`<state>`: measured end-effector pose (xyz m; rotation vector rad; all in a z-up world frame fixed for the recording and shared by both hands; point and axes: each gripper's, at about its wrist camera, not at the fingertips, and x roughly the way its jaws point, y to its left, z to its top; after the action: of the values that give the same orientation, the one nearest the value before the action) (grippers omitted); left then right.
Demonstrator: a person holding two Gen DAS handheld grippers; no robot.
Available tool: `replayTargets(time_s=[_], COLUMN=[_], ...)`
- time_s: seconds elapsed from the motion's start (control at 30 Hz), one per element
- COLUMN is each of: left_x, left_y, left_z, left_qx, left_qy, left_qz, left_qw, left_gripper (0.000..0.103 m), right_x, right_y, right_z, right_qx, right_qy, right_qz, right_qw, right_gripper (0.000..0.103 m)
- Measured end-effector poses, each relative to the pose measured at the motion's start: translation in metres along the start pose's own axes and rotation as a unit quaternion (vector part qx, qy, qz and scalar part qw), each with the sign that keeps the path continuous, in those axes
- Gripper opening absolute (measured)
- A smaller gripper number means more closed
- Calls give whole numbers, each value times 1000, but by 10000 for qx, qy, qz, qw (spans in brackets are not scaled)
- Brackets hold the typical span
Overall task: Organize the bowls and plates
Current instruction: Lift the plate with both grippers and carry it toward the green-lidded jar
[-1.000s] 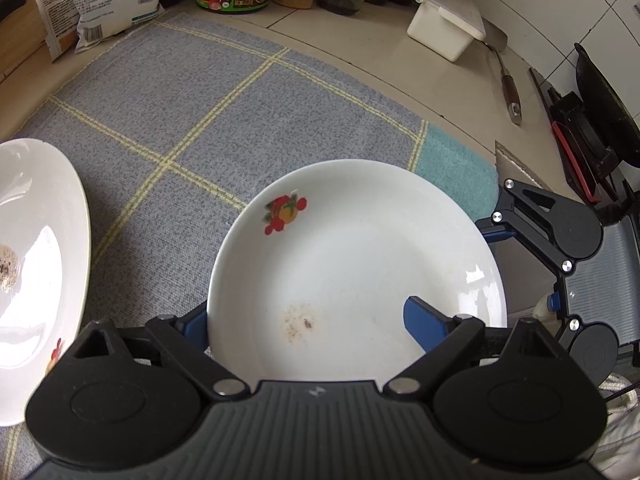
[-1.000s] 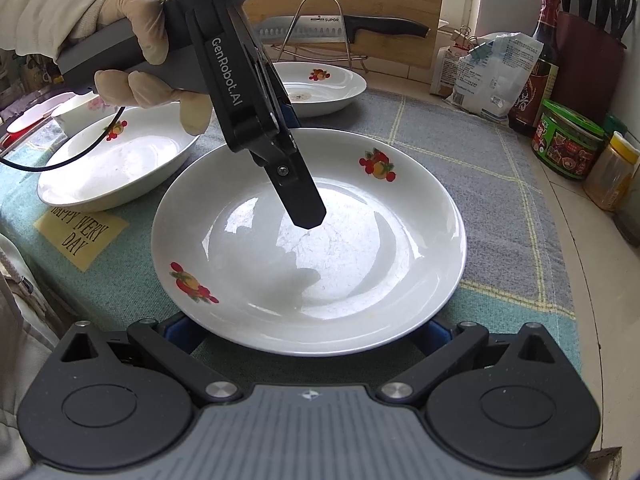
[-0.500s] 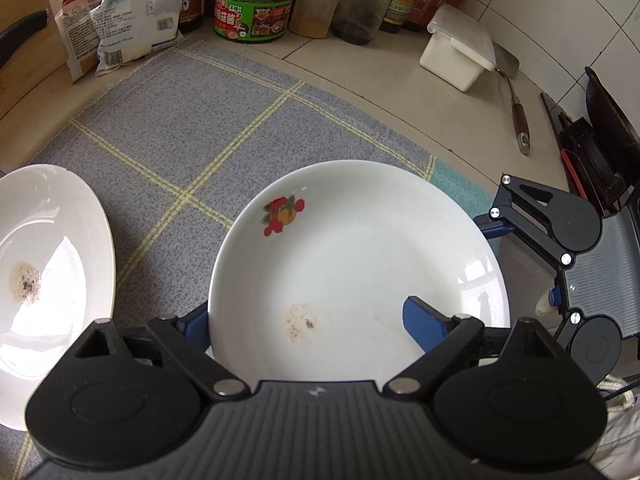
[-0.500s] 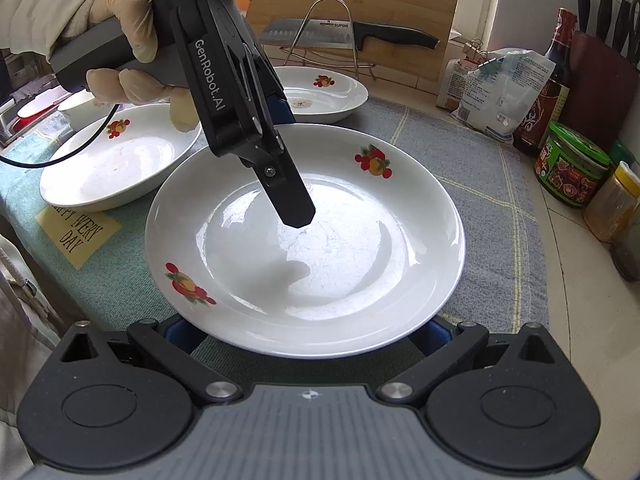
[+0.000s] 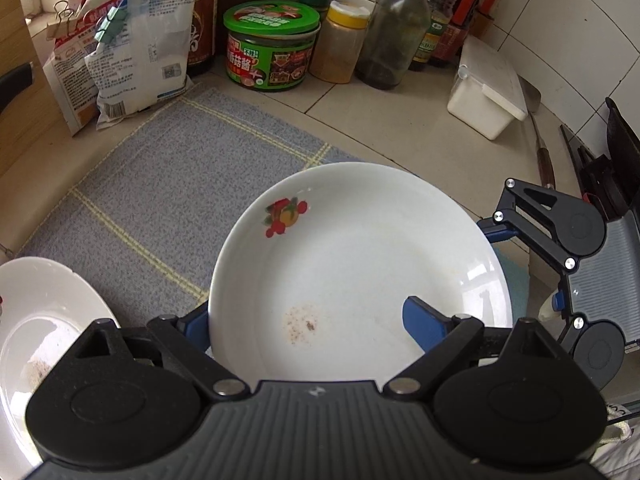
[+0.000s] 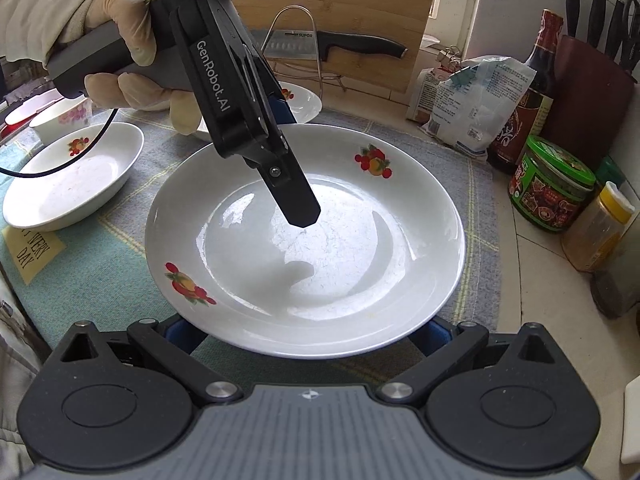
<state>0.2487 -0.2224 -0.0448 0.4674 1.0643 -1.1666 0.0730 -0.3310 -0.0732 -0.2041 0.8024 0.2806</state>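
Plate [image 5: 360, 264] and both of my tools have shifted together across the grey cloth [image 5: 180, 184] towards the green-lidded jar [image 5: 272, 46], which now stands much nearer than it did a second ago. The second plate [image 5: 40, 320], on the side away from the jar, has dropped back. The plate's place against my fingers has not changed, so I judge it is being carried, not left lying, and is on its way to wherever it will be stacked.

My left gripper [image 5: 306, 318] straddles the rim. One finger sits outside the edge on the side away from the jar. The other [image 6: 298, 204] reaches over the well, where its shadow falls apart from its tip. These fingers are spread wide and I see neither pad pressing, so I call them released.

My right gripper [image 6: 306, 332] comes in from the opposite side. Both blue fingers are tucked under the near rim and mostly hidden, so I cannot tell whether they clench the underside or only cradle it.

The plate is level over the cloth, short of the jar, with bare desk between them.
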Motion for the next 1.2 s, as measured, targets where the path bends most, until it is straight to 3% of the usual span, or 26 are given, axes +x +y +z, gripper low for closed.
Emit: replayTargets(time_s=[0.43,1.2], left_x=[26,59], left_y=[22,38], left_z=[49,66], left_qx=[-31,-130], left_qy=[-125,-124], left_qz=[169,253], left_qw=[9998,9995], left_gripper=[93,93], right_x=[28,53], right_y=[-53,-82], right_z=[13,13], right_qx=[-8,183], right_qy=[-28,103], right_qz=[-9,104], right_qw=[10000,9997], right_gripper=[103,103])
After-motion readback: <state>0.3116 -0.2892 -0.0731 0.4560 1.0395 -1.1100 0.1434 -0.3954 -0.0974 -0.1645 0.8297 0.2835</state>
